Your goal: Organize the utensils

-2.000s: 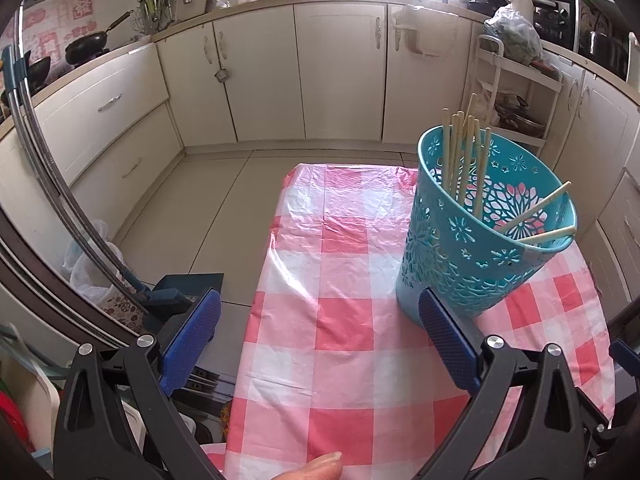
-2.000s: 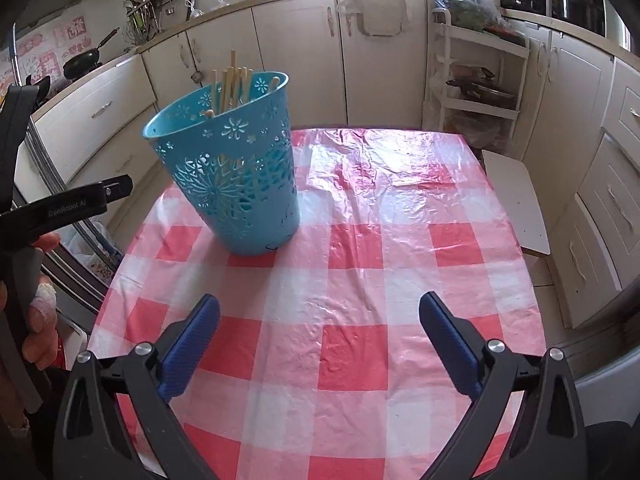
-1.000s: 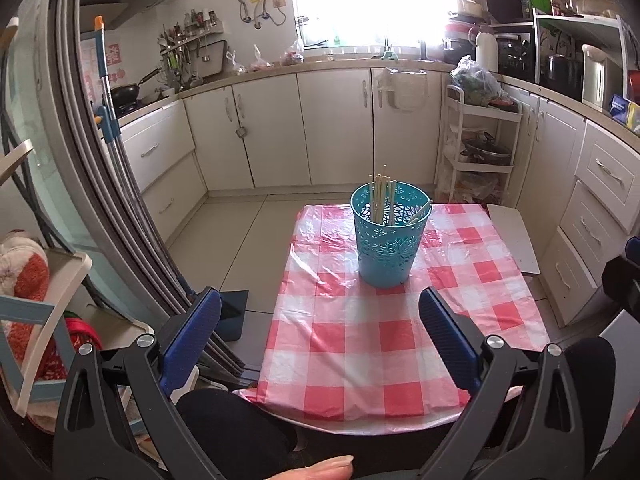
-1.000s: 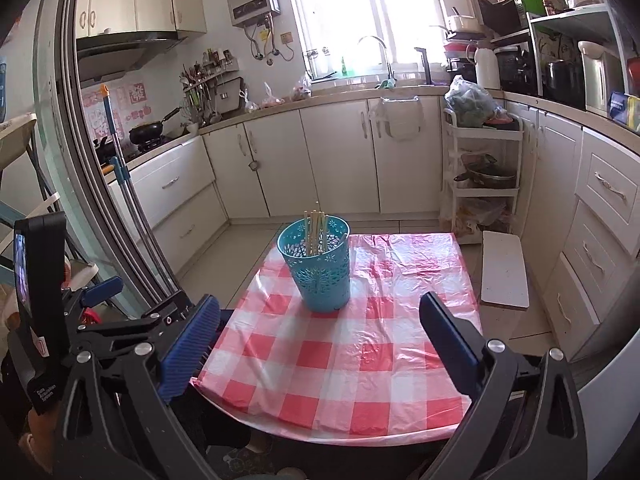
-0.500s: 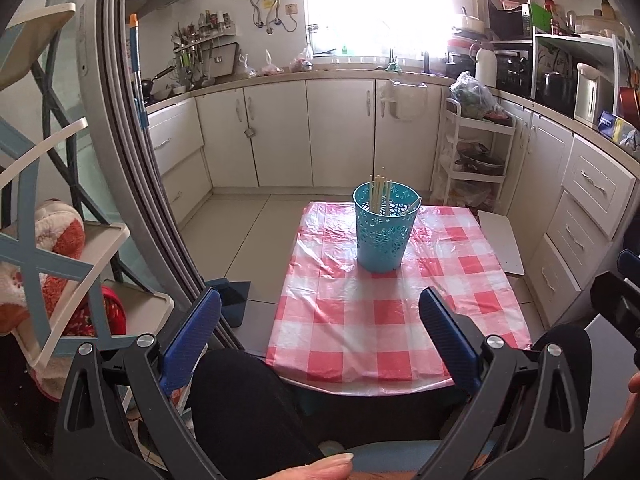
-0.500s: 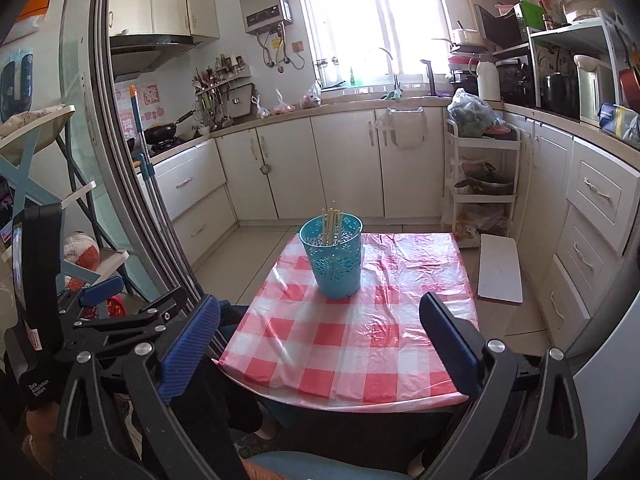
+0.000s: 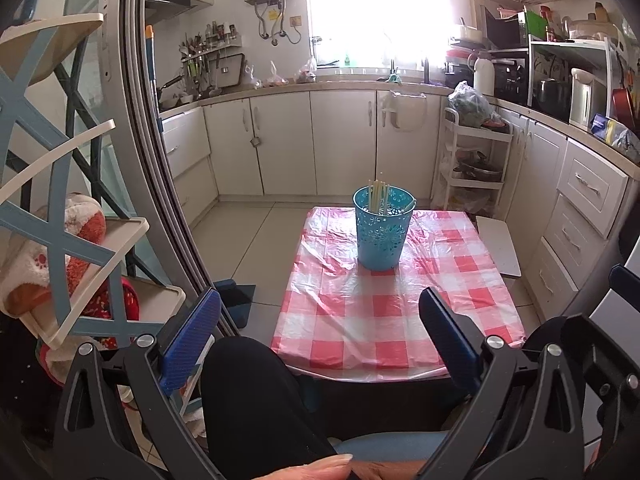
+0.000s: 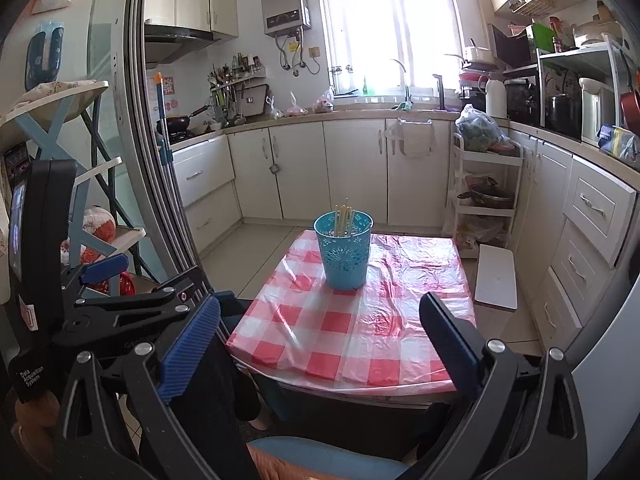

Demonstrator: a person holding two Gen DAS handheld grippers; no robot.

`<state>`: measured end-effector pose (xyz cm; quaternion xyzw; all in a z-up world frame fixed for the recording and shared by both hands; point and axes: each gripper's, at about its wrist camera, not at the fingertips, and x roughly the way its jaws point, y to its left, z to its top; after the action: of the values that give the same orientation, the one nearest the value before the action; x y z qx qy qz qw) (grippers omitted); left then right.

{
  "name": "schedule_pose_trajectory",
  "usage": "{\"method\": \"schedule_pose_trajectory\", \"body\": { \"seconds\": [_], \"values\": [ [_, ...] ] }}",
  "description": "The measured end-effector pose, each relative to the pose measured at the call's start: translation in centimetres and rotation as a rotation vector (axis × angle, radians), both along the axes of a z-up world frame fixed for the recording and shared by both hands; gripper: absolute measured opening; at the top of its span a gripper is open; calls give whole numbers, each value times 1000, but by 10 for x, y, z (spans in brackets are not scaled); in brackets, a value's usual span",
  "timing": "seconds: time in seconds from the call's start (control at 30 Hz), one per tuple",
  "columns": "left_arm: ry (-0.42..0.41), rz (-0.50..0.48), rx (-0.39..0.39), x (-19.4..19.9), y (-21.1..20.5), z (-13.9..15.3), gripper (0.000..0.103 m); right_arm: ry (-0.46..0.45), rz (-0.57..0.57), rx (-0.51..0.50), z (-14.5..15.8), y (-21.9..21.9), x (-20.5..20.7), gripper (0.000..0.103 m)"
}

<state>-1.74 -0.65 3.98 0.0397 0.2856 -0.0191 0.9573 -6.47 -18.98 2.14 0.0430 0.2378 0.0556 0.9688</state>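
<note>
With my left gripper (image 7: 320, 332) and right gripper (image 8: 320, 330) both spread and holding nothing, any careless reach could tip the basket (image 7: 382, 228) and spill its chopsticks (image 7: 378, 196).

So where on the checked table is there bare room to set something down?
The red-and-white checked tablecloth is bare from the perforated blue plastic basket to the near edge, and on its right. Only the basket, holding pale chopsticks, takes up the far middle.

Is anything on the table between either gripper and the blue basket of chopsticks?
No. Only bare checked tablecloth lies between the blue basket and the near edge. Left gripper and right gripper are both open, held back off the table.
</note>
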Motion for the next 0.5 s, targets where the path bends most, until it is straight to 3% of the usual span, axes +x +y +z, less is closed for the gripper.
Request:
{"method": "schedule_pose_trajectory", "body": {
  "seconds": [0.5],
  "values": [
    [-17,6,-8,-19,5,1,95,-36,-7,-7,3,4,-16,96]
  ]
}}
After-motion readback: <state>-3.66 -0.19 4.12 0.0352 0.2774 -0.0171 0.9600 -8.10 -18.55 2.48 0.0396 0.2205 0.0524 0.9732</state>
